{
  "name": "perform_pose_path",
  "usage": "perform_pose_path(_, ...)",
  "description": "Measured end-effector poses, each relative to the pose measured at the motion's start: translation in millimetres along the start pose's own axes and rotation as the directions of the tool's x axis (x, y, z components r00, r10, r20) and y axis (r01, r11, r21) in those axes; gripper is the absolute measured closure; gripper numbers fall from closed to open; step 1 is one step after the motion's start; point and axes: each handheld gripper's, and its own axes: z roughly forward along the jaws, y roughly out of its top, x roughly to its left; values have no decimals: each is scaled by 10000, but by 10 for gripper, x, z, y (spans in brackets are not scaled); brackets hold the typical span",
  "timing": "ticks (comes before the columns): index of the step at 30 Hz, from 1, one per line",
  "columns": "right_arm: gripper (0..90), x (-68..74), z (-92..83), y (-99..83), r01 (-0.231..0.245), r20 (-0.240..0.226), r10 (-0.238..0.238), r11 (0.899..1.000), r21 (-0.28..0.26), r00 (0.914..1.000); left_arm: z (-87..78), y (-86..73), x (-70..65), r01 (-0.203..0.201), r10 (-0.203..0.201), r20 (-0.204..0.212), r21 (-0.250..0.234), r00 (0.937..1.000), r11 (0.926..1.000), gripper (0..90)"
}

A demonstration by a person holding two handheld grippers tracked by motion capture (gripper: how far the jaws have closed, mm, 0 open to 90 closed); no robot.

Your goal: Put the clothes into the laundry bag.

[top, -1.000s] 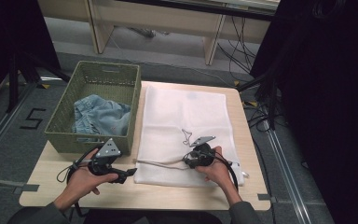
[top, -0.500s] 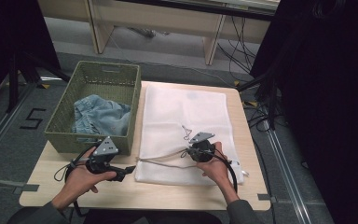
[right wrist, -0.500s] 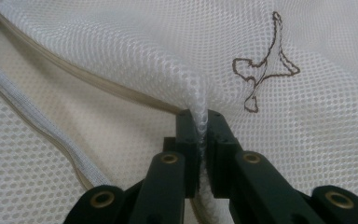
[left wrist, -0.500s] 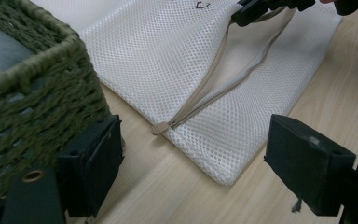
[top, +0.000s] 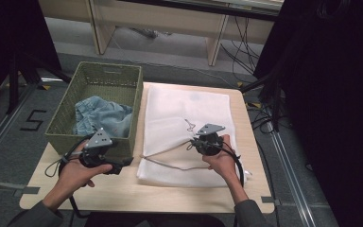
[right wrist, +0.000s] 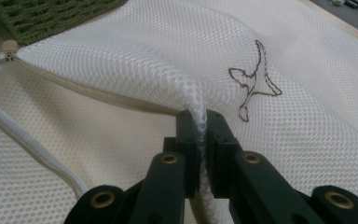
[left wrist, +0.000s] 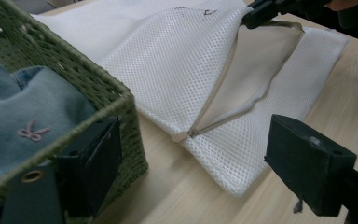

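Observation:
A white mesh laundry bag (top: 184, 109) lies flat on the wooden table, right of a green woven basket (top: 66, 123). My right gripper (top: 192, 142) is shut on a fold of the bag's upper layer (right wrist: 201, 123) and holds it raised, beside a brown stitched mark (right wrist: 254, 79). Below that fold the zippered mouth (left wrist: 223, 102) gapes. My left gripper (top: 125, 163) stands open at the basket's near right corner, its jaws (left wrist: 193, 130) apart with nothing between them. A blue denim garment (top: 101, 116) lies inside the basket.
The basket's corner (left wrist: 121, 102) sits just in front of my left jaw. Bare table (top: 123, 194) runs along the near edge. Beyond the table are a wooden bench frame (top: 156, 19), floor cables and dark curtains.
My right gripper has closed on the mesh and risen, pulling the upper layer up and widening the zippered mouth. My left hand has lifted a little by the basket corner.

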Motion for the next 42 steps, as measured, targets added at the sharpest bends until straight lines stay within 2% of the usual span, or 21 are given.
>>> perform_pose_path(4,860,-23,-35,28,-135,-1,135,9997,-188,9999,-71,105,140,-113,113,4,120,9999,9999,171)
perform_pose_path(6,859,-46,-79,49,-406,-21,406,9990,-195,9992,-111,190,223,-215,218,-209,158,9995,9996,156)
perform_pose_path(7,859,-46,-79,49,-406,-21,406,9990,-195,9992,-131,235,279,-344,347,-331,85,9988,9994,156)
perform_pose_path(8,859,-62,-94,63,-300,-46,299,9991,-310,9995,-145,293,351,-258,261,-496,58,9984,9996,160)
perform_pose_path(10,859,-64,-96,63,-255,-3,255,9991,-342,9997,-173,376,494,-417,437,-630,325,9971,9986,154)
perform_pose_path(13,858,-64,-104,75,-373,-52,372,9989,-299,9993,-163,479,760,38,-2,-1271,281,9919,9996,156)
perform_pose_path(14,858,-66,-102,72,-347,-72,345,9990,-273,9994,-138,524,958,127,-2,-1719,715,9851,9974,168)
perform_pose_path(15,858,-66,-102,72,-347,-72,345,9990,-273,9994,-138,524,958,127,-2,-1719,715,9851,9974,168)
perform_pose_path(18,856,-83,-95,74,-356,-53,354,9986,-401,9994,-97,572,1240,218,88,-2112,1418,9774,9897,163)
perform_pose_path(19,856,-83,-95,74,-356,-53,354,9986,-401,9994,-70,576,1312,457,-151,-2215,1335,9751,9900,163)
perform_pose_path(20,856,-85,-99,75,-357,-91,354,9987,-362,9993,-44,585,1397,584,-232,-2259,1504,9739,9869,157)
perform_pose_path(23,855,-82,-104,72,-359,-163,356,9992,-175,9992,23,600,1532,706,-293,-2353,1689,9715,9831,165)
perform_pose_path(24,854,-84,-96,77,-330,-132,327,9991,-253,9994,72,595,1615,962,-545,-2356,1693,9703,9809,165)
perform_pose_path(26,853,-65,-96,73,-460,-178,457,9988,-168,9988,103,587,1651,1070,-654,-2313,1720,9707,9793,163)
perform_pose_path(28,852,-72,-93,69,-290,-150,288,9995,-146,9995,174,570,1709,1184,-771,-2228,1783,9718,9768,161)
perform_pose_path(32,850,-61,-79,63,-343,-176,342,9994,-98,9993,350,536,1759,1097,-714,-1992,1884,9774,9759,160)
perform_pose_path(34,850,-59,-75,61,-356,-169,354,9993,-91,9992,416,533,1781,1164,-790,-1760,2133,9812,9700,160)
perform_pose_path(36,848,-65,-68,64,-289,-151,287,9995,-140,9995,498,516,1802,1081,-690,-1747,2253,9822,9683,160)
perform_pose_path(37,847,-62,-67,63,-308,-165,306,9994,-133,9994,538,510,1828,1073,-655,-1660,2571,9839,9604,160)
perform_pose_path(40,844,-64,-47,46,-387,-150,385,9992,-138,9991,638,469,1872,1329,-923,-1551,2764,9836,9518,158)
perform_pose_path(42,843,-66,-48,46,-365,-230,363,9993,-80,9991,721,423,1858,1201,-800,-1450,2932,9862,9485,156)
